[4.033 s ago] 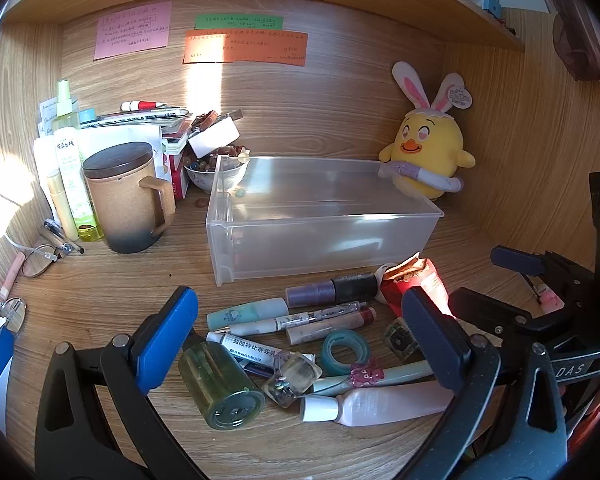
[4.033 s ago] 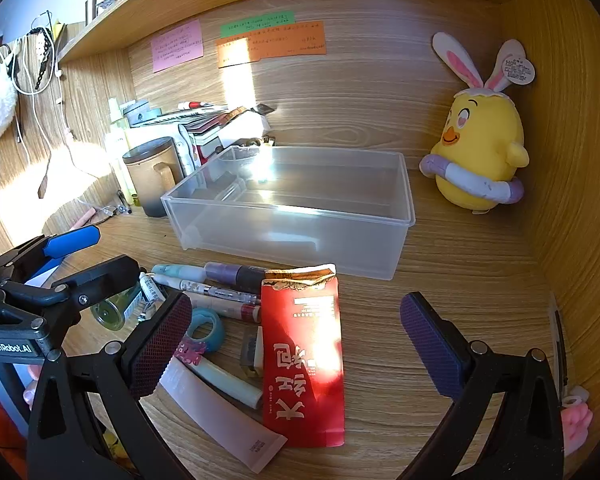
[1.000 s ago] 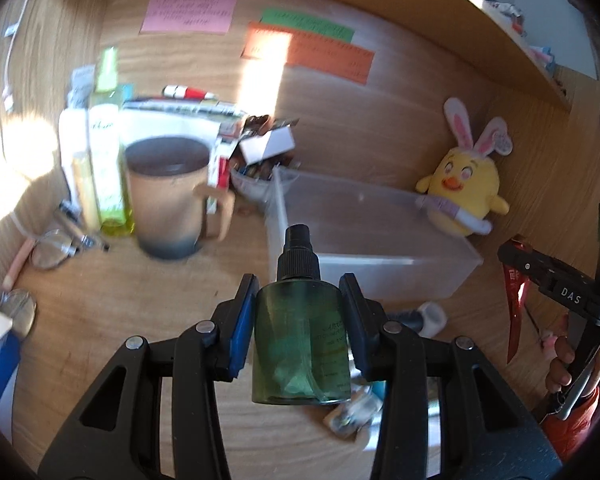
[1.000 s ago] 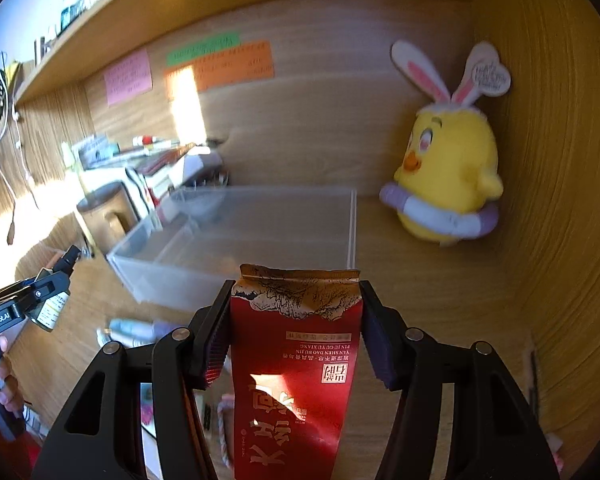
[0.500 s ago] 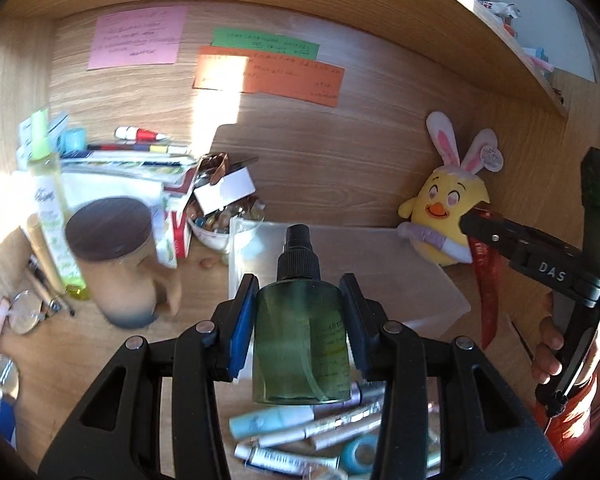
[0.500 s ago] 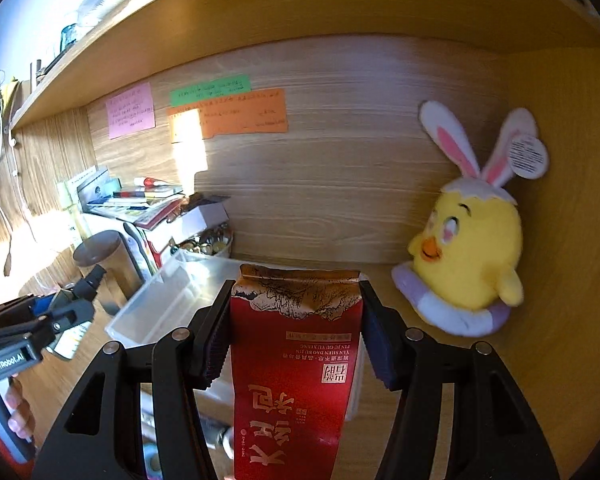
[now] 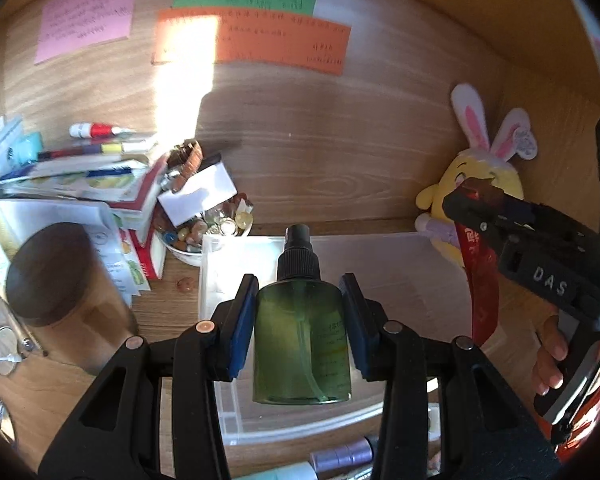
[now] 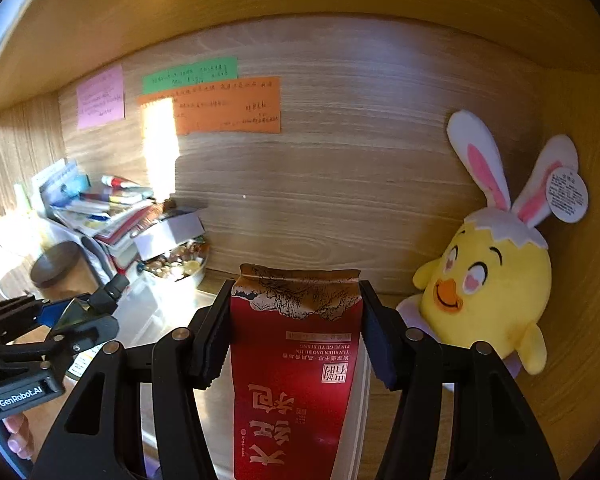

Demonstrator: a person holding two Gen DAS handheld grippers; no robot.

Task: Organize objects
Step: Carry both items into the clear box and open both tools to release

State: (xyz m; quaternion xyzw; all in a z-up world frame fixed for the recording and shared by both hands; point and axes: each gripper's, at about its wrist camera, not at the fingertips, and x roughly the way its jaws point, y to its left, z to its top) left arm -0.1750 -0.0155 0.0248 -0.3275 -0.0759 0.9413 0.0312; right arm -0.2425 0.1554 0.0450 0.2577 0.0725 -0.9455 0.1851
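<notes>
While both tools hang over the clear plastic bin (image 7: 400, 276), nothing can be seen lying in it, so the sorting appears to be at its start. The left tool (image 7: 300, 316) pinches a green spray bottle (image 7: 302, 340) by its sides; the bottle stands upright, translucent, with a black pump cap, above the bin's near left part. The right tool (image 8: 296, 336) pinches a red packet (image 8: 296, 372) between its pads: a flat foil pouch with gold lettering and a torn top edge, held edge-up above the bin's right side, next to the yellow plush chick (image 8: 488, 292) that sits beyond the bin's far right corner. Judged from these views, both items are ready to be lowered and let go into the bin. Left to do: on the table just in front of the bin lie further small tubes, among them a purple tube (image 7: 342, 458). Left of the bin stand a brown lidded mug (image 7: 56, 280) and a bowl of trinkets (image 7: 204, 236).
</notes>
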